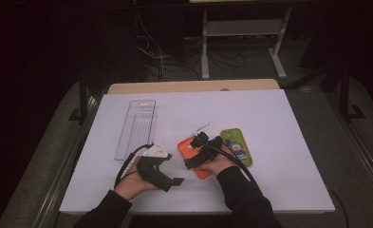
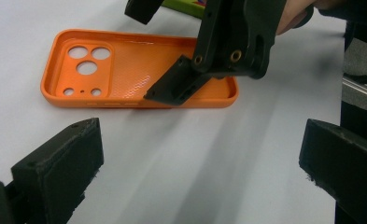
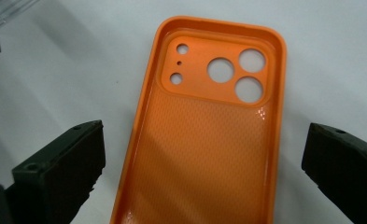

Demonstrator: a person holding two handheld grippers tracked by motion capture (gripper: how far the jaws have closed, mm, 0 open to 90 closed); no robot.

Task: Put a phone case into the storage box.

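An orange phone case [image 1: 184, 148] lies inside-up on the white table, with its camera holes toward the far side. My right gripper [image 1: 194, 152] hovers just above it, open. In the right gripper view the orange case [image 3: 209, 130] lies between the two wide-apart jaws of the right gripper [image 3: 204, 149]. My left gripper [image 1: 167, 171] is held to the left of the case, pointing at it. In the left gripper view the left gripper [image 2: 202, 144] stands open and holds nothing, and beyond it the orange case [image 2: 125, 65] lies with the right gripper [image 2: 218, 46] over its near end.
A green phone case [image 1: 236, 146] with a cartoon print lies just right of the orange one. A clear plastic tray [image 1: 135, 128] stands at the left of the white board [image 1: 279, 123]. A wooden strip [image 1: 193, 86] runs along the far edge.
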